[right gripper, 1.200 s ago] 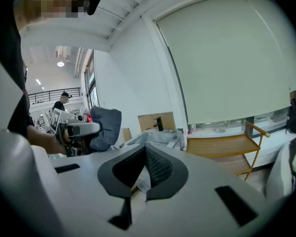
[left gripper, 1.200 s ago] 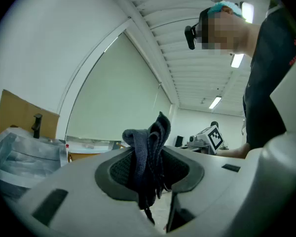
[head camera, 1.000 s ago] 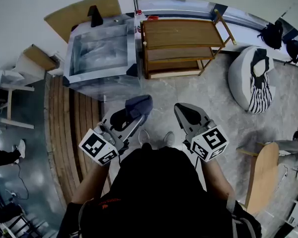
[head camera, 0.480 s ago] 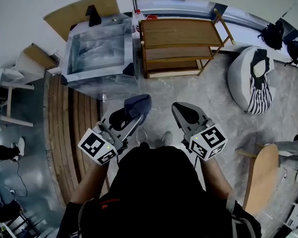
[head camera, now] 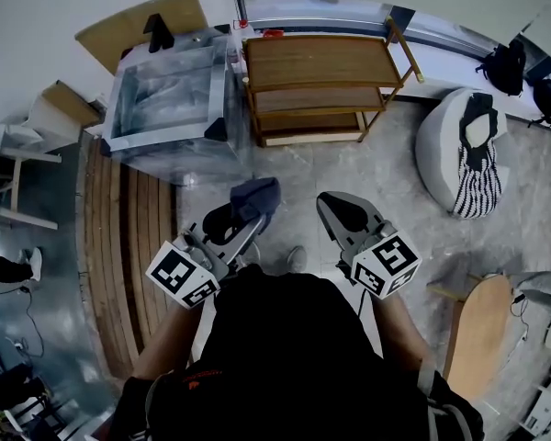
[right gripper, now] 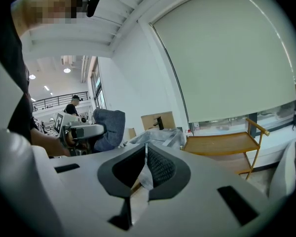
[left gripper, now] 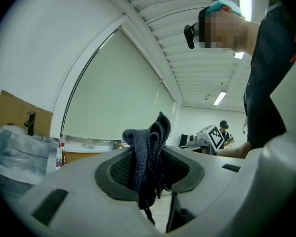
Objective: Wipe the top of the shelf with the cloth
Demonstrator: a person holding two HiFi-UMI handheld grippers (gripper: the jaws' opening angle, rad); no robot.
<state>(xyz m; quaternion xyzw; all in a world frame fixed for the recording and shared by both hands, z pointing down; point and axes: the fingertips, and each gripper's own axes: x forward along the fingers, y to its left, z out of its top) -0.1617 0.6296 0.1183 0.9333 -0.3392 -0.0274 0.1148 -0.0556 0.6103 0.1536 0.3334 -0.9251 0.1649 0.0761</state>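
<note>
A wooden three-tier shelf (head camera: 317,61) stands against the far wall ahead of me; its top board (right gripper: 222,143) also shows in the right gripper view. A dark blue-grey cloth (head camera: 256,195) sticks up from my left gripper (head camera: 241,211), whose jaws are shut on the cloth (left gripper: 149,154). My right gripper (head camera: 342,215) is held level with it, jaws closed together with nothing between them (right gripper: 144,169). Both grippers hang well short of the shelf, over the grey floor.
A plastic-wrapped box (head camera: 170,108) sits left of the shelf, with cardboard (head camera: 133,28) behind it. A white beanbag (head camera: 459,150) with a striped bag lies at right. Wooden slats (head camera: 133,246) run along the floor at left. A wooden board (head camera: 477,333) leans at lower right.
The shelf and box have slid slightly left and down in view as I shifted; both grippers keep their pose, the cloth still clamped in the left one.
</note>
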